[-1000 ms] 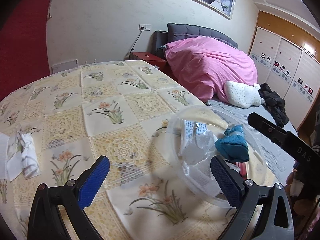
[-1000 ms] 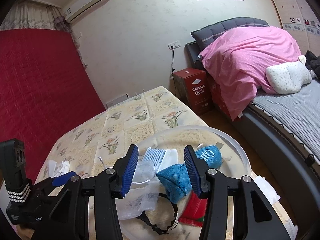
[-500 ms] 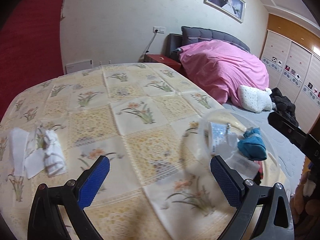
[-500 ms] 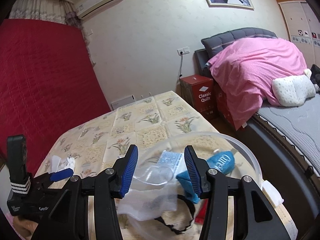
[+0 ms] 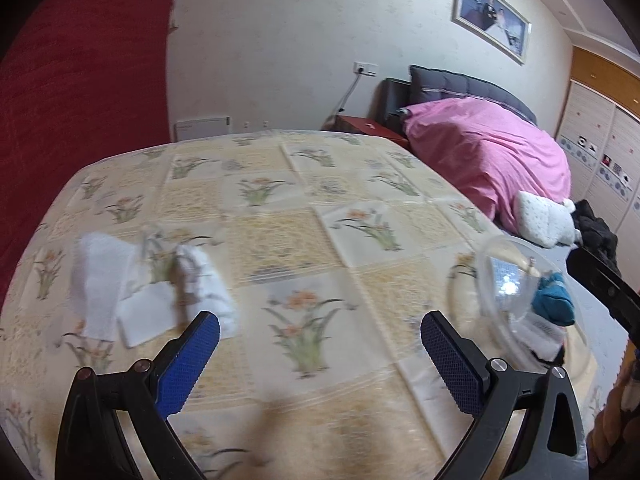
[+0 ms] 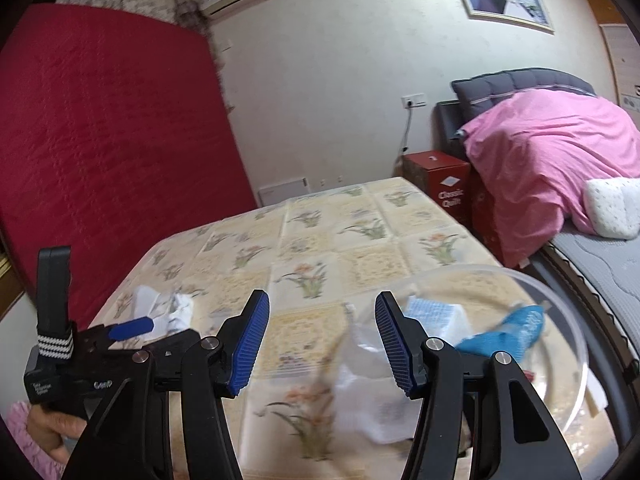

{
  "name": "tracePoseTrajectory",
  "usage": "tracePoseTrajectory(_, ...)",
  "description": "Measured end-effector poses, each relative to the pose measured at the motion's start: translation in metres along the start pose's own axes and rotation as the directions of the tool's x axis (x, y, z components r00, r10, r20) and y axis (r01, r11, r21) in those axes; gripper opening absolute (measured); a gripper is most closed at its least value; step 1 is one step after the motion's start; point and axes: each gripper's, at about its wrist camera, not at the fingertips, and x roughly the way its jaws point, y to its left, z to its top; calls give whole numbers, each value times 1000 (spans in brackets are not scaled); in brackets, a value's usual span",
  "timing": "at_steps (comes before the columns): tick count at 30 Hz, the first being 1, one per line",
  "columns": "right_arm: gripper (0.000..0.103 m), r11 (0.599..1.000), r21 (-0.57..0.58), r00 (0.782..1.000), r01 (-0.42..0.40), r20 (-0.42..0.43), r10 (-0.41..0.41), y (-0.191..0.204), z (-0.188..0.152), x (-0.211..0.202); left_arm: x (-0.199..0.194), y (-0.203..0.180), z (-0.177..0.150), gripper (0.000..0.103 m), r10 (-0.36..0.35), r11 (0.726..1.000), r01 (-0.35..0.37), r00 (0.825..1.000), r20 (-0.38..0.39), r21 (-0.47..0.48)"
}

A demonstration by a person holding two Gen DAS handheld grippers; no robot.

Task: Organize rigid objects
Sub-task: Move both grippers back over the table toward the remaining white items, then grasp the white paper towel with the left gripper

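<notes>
A clear plastic bowl (image 5: pixel 520 280) (image 6: pixel 560 292) stands at the table's right edge. It holds a blue pouch (image 5: pixel 554 306) (image 6: pixel 504 334), a white packet (image 6: pixel 434 312) and clear plastic wrap. White cloths (image 5: pixel 140 288) (image 6: pixel 168 308) lie on the left of the floral tablecloth (image 5: pixel 288 240). My left gripper (image 5: pixel 320 356) is open and empty above the table's front, between cloths and bowl; it also shows in the right wrist view (image 6: pixel 132 326). My right gripper (image 6: pixel 322 344) is open and empty, just left of the bowl.
A bed with a pink quilt (image 5: pixel 488 156) stands right of the table. A red box (image 6: pixel 448 184) sits by its head. A red padded panel (image 6: pixel 100 140) covers the left wall. The table's right edge lies just past the bowl.
Both grippers swung left, away from the bowl toward the white cloths. The right gripper's jaws opened wider. Nothing was picked up.
</notes>
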Motion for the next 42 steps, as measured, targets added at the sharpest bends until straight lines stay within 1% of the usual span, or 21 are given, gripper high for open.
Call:
tracePoseTrajectory(6,57,998,-35,998,-54,-46,52,25,-5,14,-4,35,-1,103,53,997,-53,999,2,-55)
tracePoseTrajectory(11,57,993,-60,990,-102,-103,95,46,-12,28,-5,64,-2,103,108,990,-108,994,-2,-88)
tracePoseTrajectory(19,57,987,-78,978,-137,-170,122,67,-22,52,-5,102,-2,103,163,975,-162,987,-7,-149)
tracePoseTrajectory(28,57,982,-85,965,-168,-219,146,82,-27,69,5,137,7,103,247,951,-247,969,-26,-185)
tracePoseTrajectory(32,57,980,-80,958,-181,-238,158,85,-29,75,13,148,15,103,278,944,-279,960,-33,-173)
tracePoseTrajectory(42,58,976,-72,941,-206,-289,177,90,-29,89,51,170,27,103,289,939,-301,953,-96,-165)
